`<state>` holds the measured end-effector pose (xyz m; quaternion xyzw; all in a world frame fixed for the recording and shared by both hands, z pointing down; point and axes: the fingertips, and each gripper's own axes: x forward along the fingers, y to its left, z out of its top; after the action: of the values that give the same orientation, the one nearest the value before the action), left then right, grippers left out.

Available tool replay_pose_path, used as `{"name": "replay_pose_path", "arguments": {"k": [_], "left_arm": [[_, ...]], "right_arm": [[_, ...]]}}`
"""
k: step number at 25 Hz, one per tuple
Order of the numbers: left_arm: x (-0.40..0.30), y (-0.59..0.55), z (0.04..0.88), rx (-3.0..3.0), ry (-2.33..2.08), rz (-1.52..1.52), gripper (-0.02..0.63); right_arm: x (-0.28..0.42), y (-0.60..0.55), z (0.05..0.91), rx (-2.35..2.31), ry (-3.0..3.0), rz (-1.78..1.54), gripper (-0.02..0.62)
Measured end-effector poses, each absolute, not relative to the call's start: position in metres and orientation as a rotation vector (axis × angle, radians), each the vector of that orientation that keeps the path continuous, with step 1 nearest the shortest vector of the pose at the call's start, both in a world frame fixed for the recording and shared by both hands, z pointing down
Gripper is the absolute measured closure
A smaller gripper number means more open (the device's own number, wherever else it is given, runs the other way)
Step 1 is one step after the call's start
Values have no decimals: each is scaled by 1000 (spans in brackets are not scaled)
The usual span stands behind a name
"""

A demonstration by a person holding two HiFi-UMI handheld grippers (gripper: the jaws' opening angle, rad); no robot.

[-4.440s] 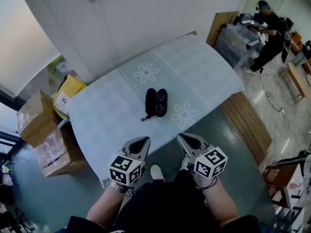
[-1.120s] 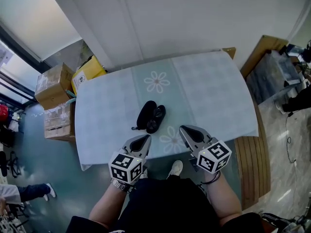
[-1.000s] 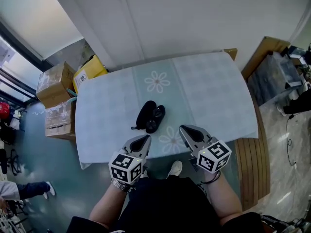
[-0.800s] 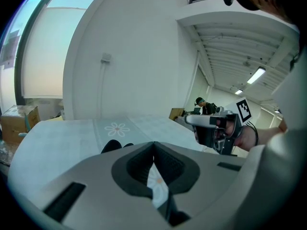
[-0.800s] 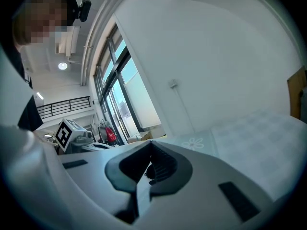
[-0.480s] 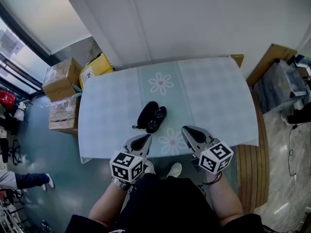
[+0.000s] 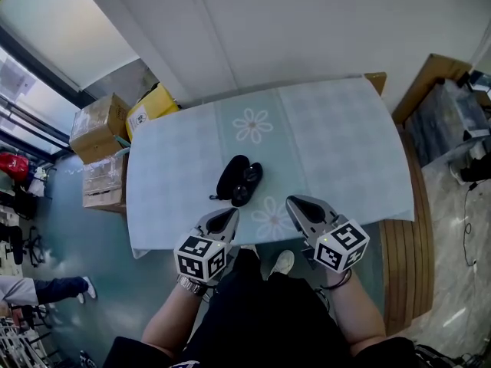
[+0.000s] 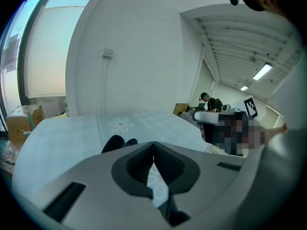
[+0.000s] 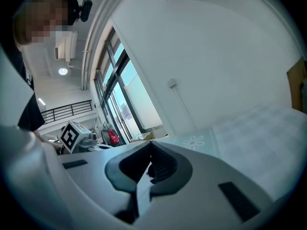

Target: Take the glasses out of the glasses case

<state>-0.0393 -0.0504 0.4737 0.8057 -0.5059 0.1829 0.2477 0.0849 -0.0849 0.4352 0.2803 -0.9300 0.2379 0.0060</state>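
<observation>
A black glasses case [image 7: 238, 181] lies open on the pale flowered tablecloth [image 7: 337, 152], a little in front of the table's middle; its two dark halves sit side by side, and I cannot make out the glasses inside. My left gripper [image 7: 224, 219] hovers at the table's front edge, just below the case, jaws shut and empty. My right gripper [image 7: 298, 205] hangs to the right of the case, also shut and empty. In the left gripper view the case [image 8: 118, 142] shows just beyond the closed left gripper [image 8: 153, 144]. The right gripper view shows the closed right gripper [image 9: 150, 145] against the cloth.
Cardboard boxes [image 7: 98, 126] and a yellow box [image 7: 156, 103] stand on the floor past the table's left end. A wooden bench [image 7: 405, 236] runs along the right side. A white wall [image 7: 307, 21] backs the table. A person's legs [image 7: 47, 289] show at the lower left.
Both grippers stay shut near the front edge and the case has not moved on the cloth. Only the head camera's view has shifted slightly.
</observation>
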Motion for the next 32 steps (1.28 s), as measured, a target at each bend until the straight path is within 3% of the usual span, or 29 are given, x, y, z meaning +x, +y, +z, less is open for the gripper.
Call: {"name": "replay_pose_path", "arguments": {"k": [32], "left_arm": [[-64,-123,565,2103,-1280,722,575]], "right_arm": [[70,-125,480,981,-2775,871,572]]}}
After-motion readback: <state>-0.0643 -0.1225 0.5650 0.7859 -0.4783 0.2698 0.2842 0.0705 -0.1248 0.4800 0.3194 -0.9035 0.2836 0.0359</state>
